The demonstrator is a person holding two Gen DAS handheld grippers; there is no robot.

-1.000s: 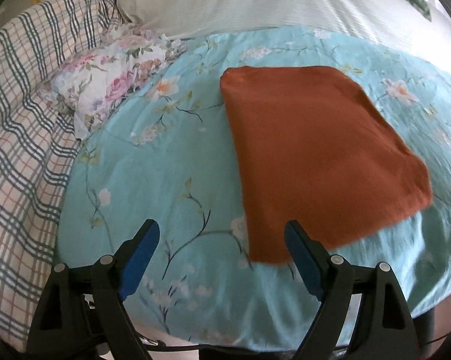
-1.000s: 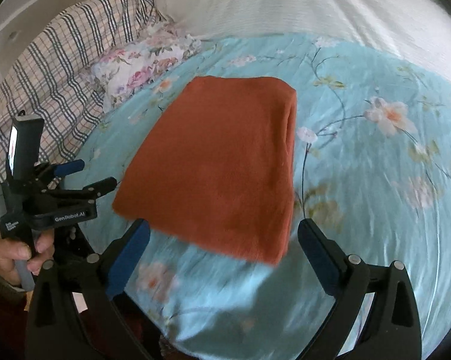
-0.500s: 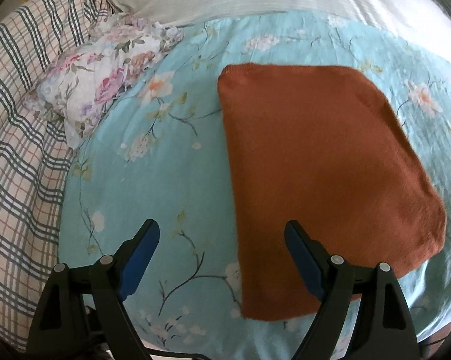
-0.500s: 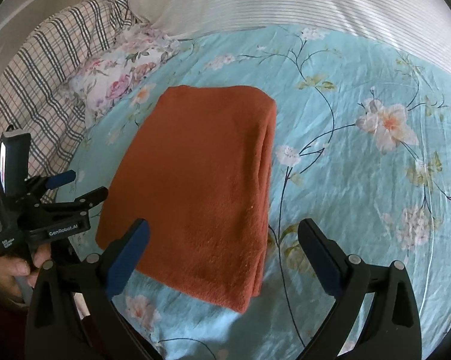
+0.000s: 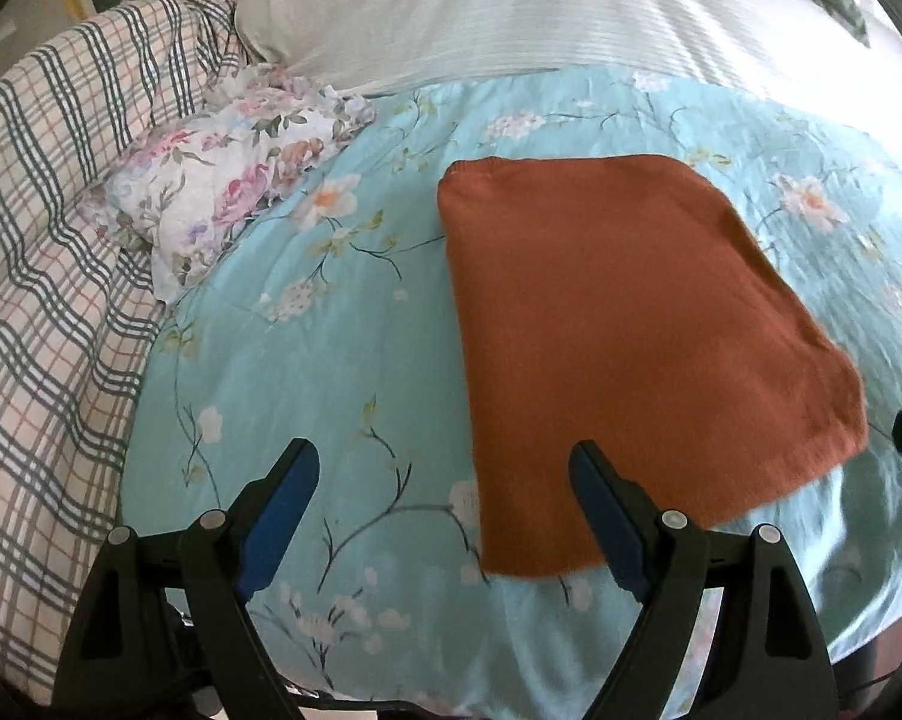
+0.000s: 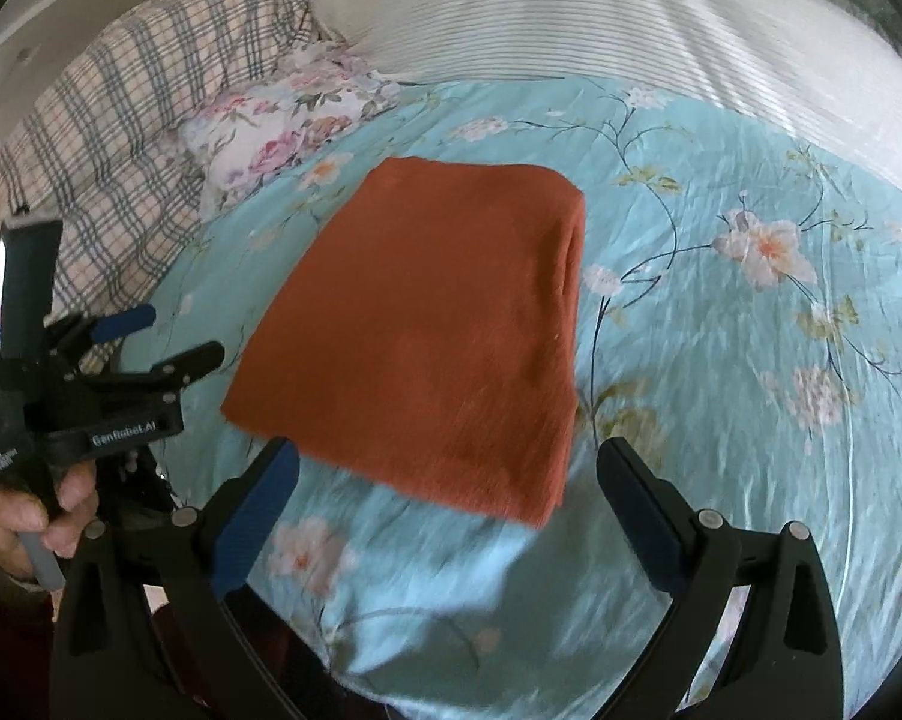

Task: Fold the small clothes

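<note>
A rust-orange garment (image 5: 619, 330) lies folded flat in a rectangle on the light blue floral sheet (image 5: 330, 372). It also shows in the right wrist view (image 6: 438, 324), with its folded edge on the right side. My left gripper (image 5: 444, 480) is open and empty, held above the sheet just near of the garment's left near corner. My right gripper (image 6: 451, 480) is open and empty, above the garment's near edge. The left gripper also shows in the right wrist view (image 6: 150, 336), held in a hand at the far left.
A floral-print cloth (image 5: 228, 180) lies bunched at the sheet's far left. A plaid blanket (image 5: 48, 228) fills the left side. A white striped pillow (image 5: 541, 6) lies beyond the sheet. The bed's near edge drops off below the grippers.
Both grippers dipped toward the garment half a second ago and have now pulled back and up. The garment has not moved. Both stay open.
</note>
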